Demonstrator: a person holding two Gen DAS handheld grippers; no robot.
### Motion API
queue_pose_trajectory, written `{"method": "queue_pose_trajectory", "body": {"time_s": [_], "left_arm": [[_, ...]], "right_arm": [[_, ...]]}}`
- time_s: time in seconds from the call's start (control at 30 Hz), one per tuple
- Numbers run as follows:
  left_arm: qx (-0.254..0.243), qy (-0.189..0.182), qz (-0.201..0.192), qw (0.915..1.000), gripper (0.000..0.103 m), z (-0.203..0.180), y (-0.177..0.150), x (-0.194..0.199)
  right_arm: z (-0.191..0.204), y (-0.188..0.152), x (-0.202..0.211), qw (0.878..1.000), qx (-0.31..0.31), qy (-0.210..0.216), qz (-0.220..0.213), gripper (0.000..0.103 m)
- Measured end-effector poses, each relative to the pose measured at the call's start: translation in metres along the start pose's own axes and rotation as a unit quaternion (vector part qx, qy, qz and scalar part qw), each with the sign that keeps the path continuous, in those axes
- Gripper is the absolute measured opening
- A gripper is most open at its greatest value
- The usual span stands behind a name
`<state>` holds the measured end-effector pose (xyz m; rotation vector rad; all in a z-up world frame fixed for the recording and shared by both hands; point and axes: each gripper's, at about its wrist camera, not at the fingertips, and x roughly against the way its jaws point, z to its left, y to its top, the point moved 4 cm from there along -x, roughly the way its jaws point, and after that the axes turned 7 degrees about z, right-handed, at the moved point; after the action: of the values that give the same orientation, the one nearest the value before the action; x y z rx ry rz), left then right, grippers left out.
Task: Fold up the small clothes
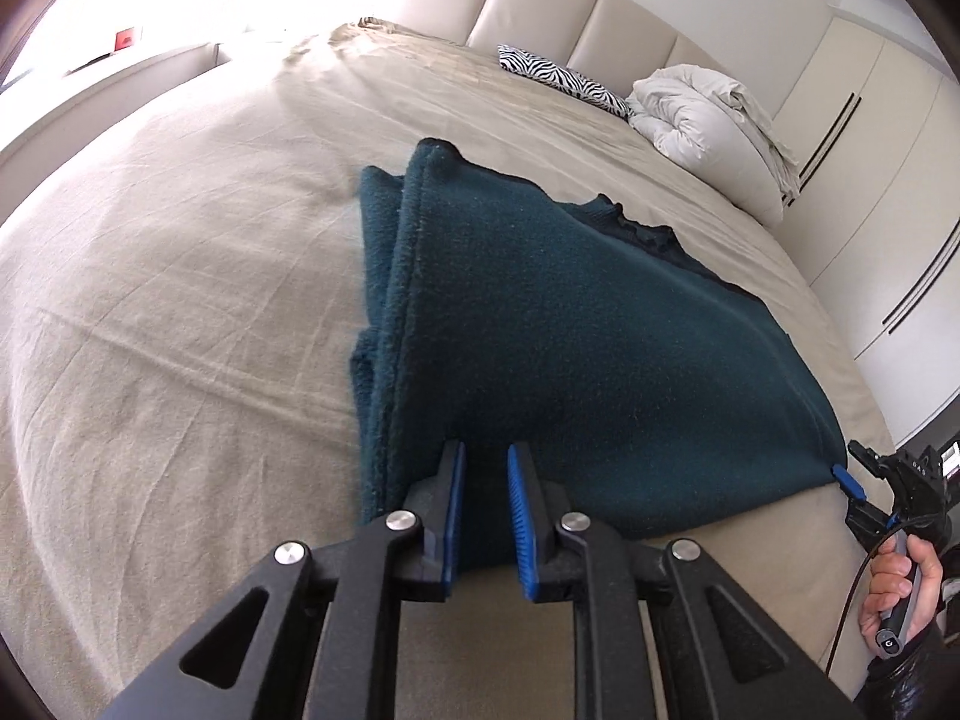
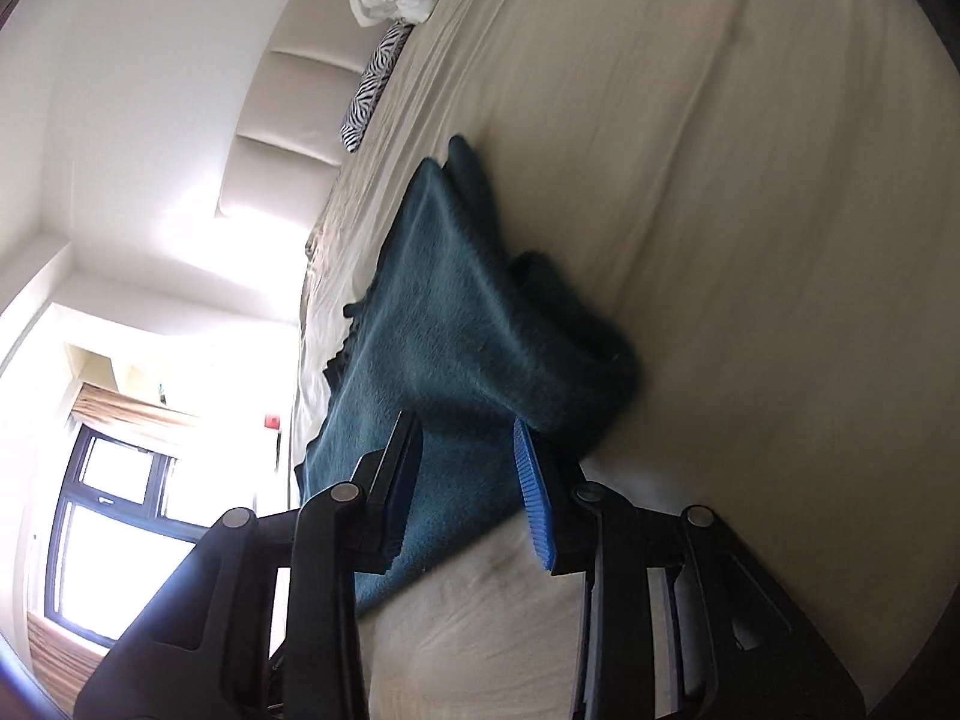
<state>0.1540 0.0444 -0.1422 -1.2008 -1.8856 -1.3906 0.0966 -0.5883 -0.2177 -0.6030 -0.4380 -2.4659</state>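
Note:
A dark teal fleece garment (image 1: 570,348) lies partly folded on the beige bed; it also shows in the right wrist view (image 2: 456,336). My left gripper (image 1: 486,468) has its blue-padded jaws a little apart, with the garment's near edge between them. My right gripper (image 2: 468,438) is rolled on its side, its jaws apart with the cloth's near edge between them. In the left wrist view the right gripper (image 1: 849,480) sits at the garment's right corner, held by a hand (image 1: 900,588).
The beige bed sheet (image 1: 180,300) spreads to the left. A zebra-print pillow (image 1: 564,78) and a white duvet bundle (image 1: 708,114) lie by the padded headboard (image 1: 540,0). White wardrobe doors (image 1: 870,180) stand on the right. A window (image 2: 108,516) lies beyond the bed.

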Motion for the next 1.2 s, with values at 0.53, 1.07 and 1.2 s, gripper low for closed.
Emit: {"method": "queue_pose_trajectory", "body": {"time_s": [0.53, 1.07, 1.2], "left_arm": [[-0.079, 0.087, -0.001, 0.9930, 0.054, -0.049, 0.067, -0.053], [-0.070, 0.055, -0.019, 0.9959, 0.054, -0.031, 0.077, -0.064], [-0.074, 0.074, -0.016, 0.9943, 0.054, -0.036, 0.074, -0.056]], "right_arm": [[0.166, -0.006, -0.180, 0.981, 0.137, 0.031, 0.135, 0.035], [0.075, 0.087, -0.140, 0.998, 0.061, 0.030, 0.019, 0.028], [0.062, 0.082, -0.099, 0.999, 0.049, 0.002, -0.010, 0.031]]}}
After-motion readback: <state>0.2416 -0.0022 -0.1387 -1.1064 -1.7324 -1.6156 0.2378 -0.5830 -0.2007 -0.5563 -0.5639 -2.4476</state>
